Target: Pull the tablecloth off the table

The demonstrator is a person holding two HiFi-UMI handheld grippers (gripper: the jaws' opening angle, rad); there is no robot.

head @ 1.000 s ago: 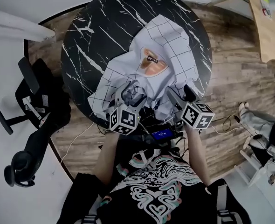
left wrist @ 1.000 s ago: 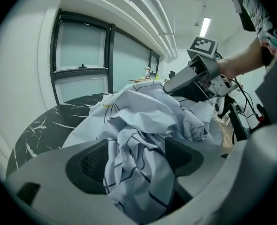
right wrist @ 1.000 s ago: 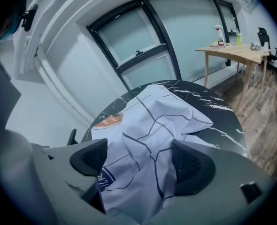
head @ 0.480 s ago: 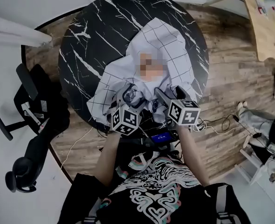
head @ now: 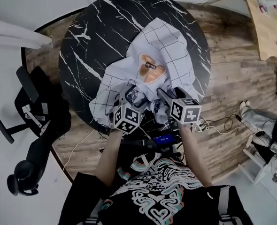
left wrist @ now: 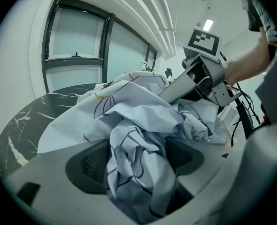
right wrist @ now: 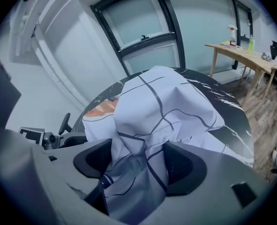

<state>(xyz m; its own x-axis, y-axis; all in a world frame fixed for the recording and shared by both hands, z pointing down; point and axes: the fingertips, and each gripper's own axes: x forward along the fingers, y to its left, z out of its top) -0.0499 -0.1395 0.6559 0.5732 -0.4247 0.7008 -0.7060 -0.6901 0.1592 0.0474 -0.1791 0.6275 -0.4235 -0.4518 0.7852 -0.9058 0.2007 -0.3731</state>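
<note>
A white tablecloth (head: 169, 43) with a dark grid and an orange print lies crumpled on the round black marble table (head: 96, 27), bunched toward the near edge. My left gripper (head: 131, 93) is shut on a thick wad of the cloth (left wrist: 129, 111), which fills the gap between its pads (left wrist: 94, 161). My right gripper (head: 169, 97) is beside it to the right. Its jaws are closing on another gathered fold of the cloth (right wrist: 162, 97), which touches both pads. The right gripper (left wrist: 199, 74) also shows in the left gripper view.
A black office chair (head: 30, 121) stands left of the table. A light wooden desk (head: 270, 27) with bottles is at the far right. Cables (head: 218, 123) run over the wood floor near my right arm, and a seated person's legs (head: 265, 125) are further right.
My right gripper has moved left, in from the cloth's right edge, and now has a fold of cloth between its jaws. The left gripper has kept its hold and barely moved.
</note>
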